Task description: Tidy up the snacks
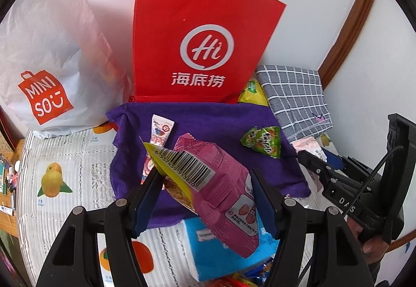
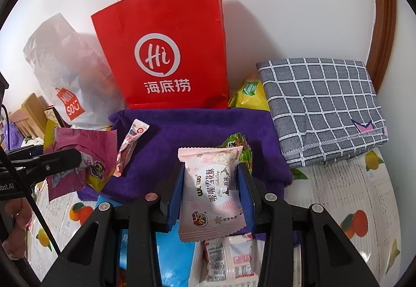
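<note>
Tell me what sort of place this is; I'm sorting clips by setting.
Most likely a home, at a table pushed against a white wall. A fruit-print tablecloth covers it, two shopping bags, a red paper bag and a white plastic bag, stand at the back, and a folded checked cloth lies beside them.

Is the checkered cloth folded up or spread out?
Folded. The checkered cloth lies as a thick, neat rectangle with layered edges.
</note>
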`<state>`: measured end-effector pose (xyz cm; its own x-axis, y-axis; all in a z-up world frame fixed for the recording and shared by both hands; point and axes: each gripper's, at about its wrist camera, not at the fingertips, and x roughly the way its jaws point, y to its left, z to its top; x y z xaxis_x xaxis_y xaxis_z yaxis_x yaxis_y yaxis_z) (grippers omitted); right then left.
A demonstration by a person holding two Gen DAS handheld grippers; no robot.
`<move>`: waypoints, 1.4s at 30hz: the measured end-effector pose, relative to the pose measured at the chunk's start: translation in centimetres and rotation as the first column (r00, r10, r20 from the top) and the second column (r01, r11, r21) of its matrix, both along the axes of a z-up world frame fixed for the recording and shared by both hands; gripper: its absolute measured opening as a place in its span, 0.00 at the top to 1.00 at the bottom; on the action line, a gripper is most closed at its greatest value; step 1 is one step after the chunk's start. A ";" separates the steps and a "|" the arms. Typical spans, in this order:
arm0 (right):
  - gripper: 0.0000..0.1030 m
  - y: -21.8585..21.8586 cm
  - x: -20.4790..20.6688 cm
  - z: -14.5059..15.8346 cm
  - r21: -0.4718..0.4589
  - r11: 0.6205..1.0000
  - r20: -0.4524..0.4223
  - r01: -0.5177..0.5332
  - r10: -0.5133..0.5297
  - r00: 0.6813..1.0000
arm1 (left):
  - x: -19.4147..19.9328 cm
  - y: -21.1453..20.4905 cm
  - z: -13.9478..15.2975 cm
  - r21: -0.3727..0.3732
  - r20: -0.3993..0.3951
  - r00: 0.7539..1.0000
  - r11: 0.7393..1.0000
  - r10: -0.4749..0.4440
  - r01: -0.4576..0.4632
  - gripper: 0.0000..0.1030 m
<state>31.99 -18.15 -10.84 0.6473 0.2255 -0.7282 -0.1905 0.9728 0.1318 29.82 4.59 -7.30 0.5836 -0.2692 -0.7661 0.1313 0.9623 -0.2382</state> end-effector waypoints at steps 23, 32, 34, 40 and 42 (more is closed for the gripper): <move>0.61 1.1 5.4 -6.9 -0.028 0.999 -0.144 -0.037 0.032 0.989 | 5.3 2.7 -5.9 0.053 -0.064 0.996 0.997 0.060 -0.057 0.36; 0.59 1.3 6.1 -8.3 -0.036 0.998 -0.171 -0.052 0.045 0.984 | 6.1 1.9 -6.5 0.039 -0.052 0.998 0.999 0.031 -0.029 0.35; 0.59 1.4 6.3 -8.5 -0.044 0.997 -0.178 -0.057 0.048 0.983 | 6.2 1.6 -6.7 0.050 -0.058 0.998 0.999 0.020 -0.017 0.34; 0.52 1.4 6.5 -8.6 -0.050 0.997 -0.187 -0.057 0.047 0.981 | 6.4 1.0 -6.8 0.065 -0.057 0.998 0.998 0.010 -0.007 0.34; 0.36 1.3 6.4 -8.5 -0.041 0.997 -0.197 -0.058 0.049 0.979 | 6.4 0.8 -6.7 0.072 -0.066 0.998 0.997 0.013 -0.008 0.32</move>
